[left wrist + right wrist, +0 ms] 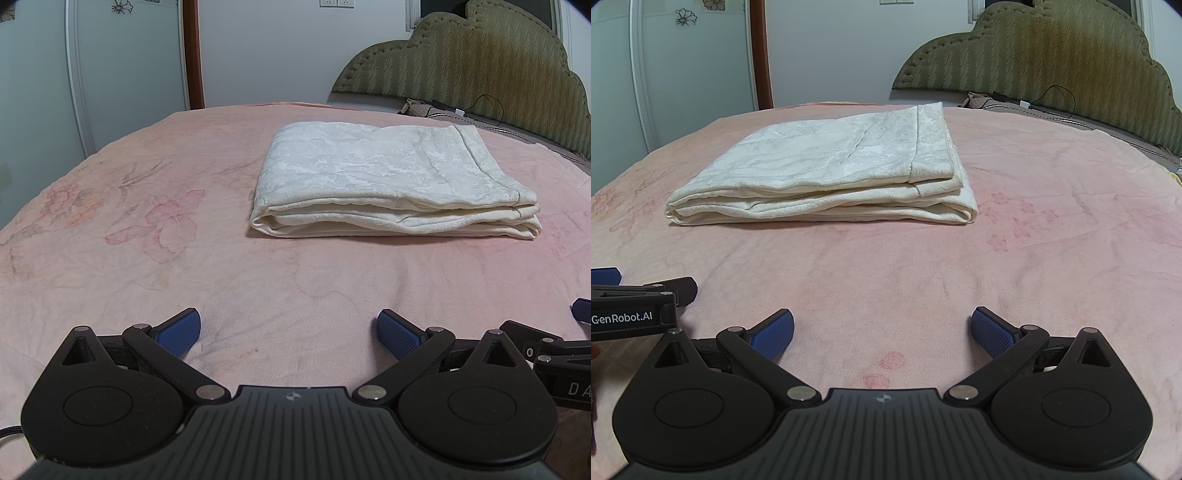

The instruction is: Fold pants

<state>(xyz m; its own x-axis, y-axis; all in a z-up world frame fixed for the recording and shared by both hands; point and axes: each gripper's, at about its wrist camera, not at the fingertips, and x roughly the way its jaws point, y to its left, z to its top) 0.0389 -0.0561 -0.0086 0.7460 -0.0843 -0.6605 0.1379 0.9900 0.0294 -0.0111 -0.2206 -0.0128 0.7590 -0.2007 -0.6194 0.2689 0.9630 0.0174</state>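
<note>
The cream-white pants [388, 177] lie folded into a flat rectangular stack on the pink bed; they also show in the right wrist view [827, 177]. My left gripper [289, 332] is open and empty, low over the sheet, well short of the stack's near edge. My right gripper [882, 330] is open and empty too, at about the same distance from the stack. The two grippers are side by side: part of the right one shows at the left view's right edge [554, 350], and the left one at the right view's left edge [635, 302].
The pink floral bedsheet [147, 258] covers the bed. An olive padded headboard [480, 59] stands at the far right, with a black cable [1056, 99] and small items before it. A white wardrobe [110, 55] and a brown door frame are at the back left.
</note>
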